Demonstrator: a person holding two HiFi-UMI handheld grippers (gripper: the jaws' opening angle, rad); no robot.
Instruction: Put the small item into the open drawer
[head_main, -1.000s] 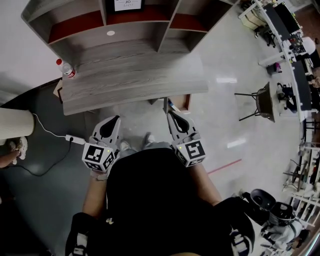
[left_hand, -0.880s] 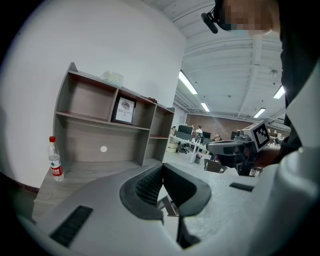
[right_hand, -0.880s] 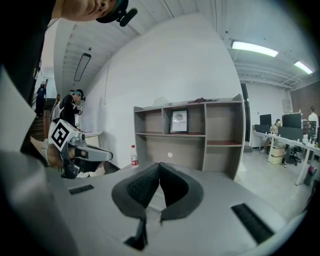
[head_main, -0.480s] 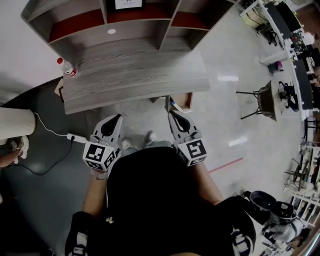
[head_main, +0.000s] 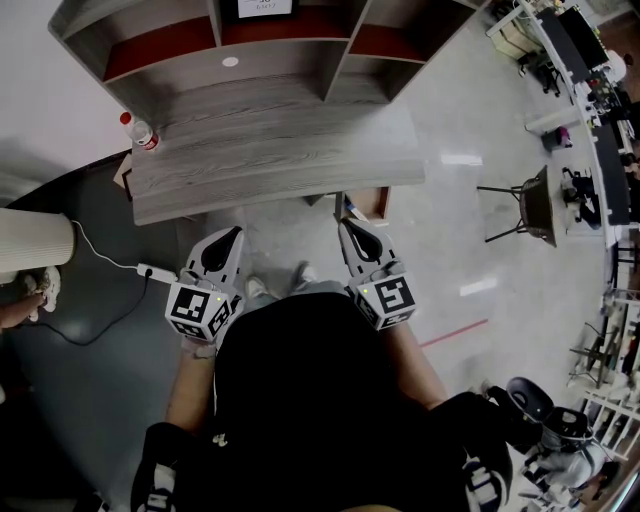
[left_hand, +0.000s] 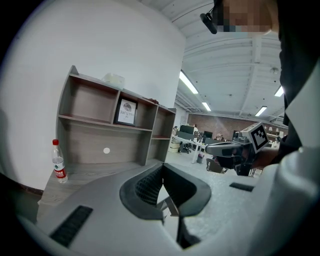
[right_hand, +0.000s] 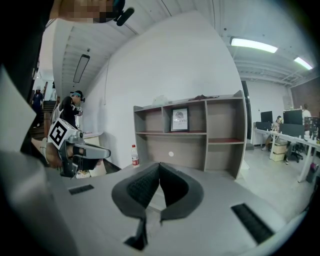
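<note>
A small white round item (head_main: 231, 62) shows at the back of the grey wooden desk (head_main: 280, 160), under the shelf unit; it is also in the left gripper view (left_hand: 106, 150) and the right gripper view (right_hand: 171, 154). An open wood-coloured drawer (head_main: 368, 206) sticks out below the desk's front right, just beyond my right gripper (head_main: 346, 224). My left gripper (head_main: 232, 234) hovers in front of the desk's front edge. Both are shut with nothing in them, well short of the item. Each one's jaws meet at the tips, left gripper (left_hand: 163, 167), right gripper (right_hand: 160, 165).
A water bottle (head_main: 140, 131) with a red cap stands at the desk's left end. A framed picture (left_hand: 126, 111) sits in the shelf unit. On the floor lie a white power strip (head_main: 152, 272) with its cable and a white cylinder (head_main: 35, 245). A chair (head_main: 528, 205) stands far right.
The desk has slid slightly lower and rightward in the head view. Both grippers stay shut and hold nearly the same place in front of the person's body.
</note>
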